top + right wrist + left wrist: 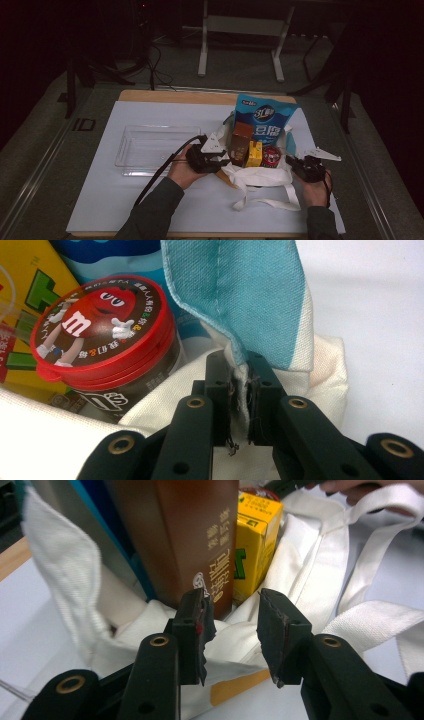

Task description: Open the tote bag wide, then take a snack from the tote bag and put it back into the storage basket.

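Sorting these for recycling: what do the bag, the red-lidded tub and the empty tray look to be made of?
Bag: woven cotton-like cloth, matte, stitched seams visible. Red-lidded tub: probably plastic, glossy printed lid. Tray: clear, shiny, likely rigid plastic.

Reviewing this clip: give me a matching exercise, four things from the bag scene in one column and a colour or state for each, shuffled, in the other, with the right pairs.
Things:
1. left claw
2. right claw
3. candy jar
4. tall carton

Colour or state:
A. brown, standing upright in the bag
B. shut on the bag's cloth edge
C. open, nothing between the jaws
D. red lid with a cartoon figure

Pairs: 1-C, 2-B, 3-D, 4-A. The bag is white cloth and lies on the table.
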`<state>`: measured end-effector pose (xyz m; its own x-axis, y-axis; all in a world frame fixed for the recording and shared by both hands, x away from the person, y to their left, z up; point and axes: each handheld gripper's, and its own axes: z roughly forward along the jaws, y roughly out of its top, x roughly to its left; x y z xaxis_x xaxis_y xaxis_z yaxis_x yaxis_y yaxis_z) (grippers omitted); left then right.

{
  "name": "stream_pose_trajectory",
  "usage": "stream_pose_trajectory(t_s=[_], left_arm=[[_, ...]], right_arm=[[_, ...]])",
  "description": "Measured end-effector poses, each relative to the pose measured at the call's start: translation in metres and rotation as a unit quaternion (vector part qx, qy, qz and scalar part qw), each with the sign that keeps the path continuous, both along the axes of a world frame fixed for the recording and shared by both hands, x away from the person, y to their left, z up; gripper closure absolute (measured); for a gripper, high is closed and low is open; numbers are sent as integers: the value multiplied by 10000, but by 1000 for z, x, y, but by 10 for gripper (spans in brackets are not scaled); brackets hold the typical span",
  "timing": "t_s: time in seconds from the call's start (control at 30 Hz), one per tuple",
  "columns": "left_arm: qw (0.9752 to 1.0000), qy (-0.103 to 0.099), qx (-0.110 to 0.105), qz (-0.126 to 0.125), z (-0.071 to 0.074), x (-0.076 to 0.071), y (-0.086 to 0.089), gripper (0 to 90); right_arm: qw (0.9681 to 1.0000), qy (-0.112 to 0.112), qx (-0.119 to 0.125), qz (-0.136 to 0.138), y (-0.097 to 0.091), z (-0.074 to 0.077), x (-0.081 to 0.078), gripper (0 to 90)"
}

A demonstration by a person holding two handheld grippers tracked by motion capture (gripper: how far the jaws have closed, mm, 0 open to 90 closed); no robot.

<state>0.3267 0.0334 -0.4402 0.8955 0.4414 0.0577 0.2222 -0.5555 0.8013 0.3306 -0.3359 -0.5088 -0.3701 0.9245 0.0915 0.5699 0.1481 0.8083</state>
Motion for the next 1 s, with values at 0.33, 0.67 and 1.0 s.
stream_pose_trajectory(t_s=[0.33, 0.67, 1.0], left_arm=[[9996, 148, -130, -207, 6, 7, 11, 584], [9990, 161, -241, -326, 11, 16, 12, 551], [9983, 114, -453, -360, 28, 32, 11, 505]], right_arm=[[9998, 72, -170, 75, 4, 0, -4, 814], [9996, 114, -206, 149, 6, -3, -5, 790], [9997, 74, -179, 176, 5, -5, -6, 790]])
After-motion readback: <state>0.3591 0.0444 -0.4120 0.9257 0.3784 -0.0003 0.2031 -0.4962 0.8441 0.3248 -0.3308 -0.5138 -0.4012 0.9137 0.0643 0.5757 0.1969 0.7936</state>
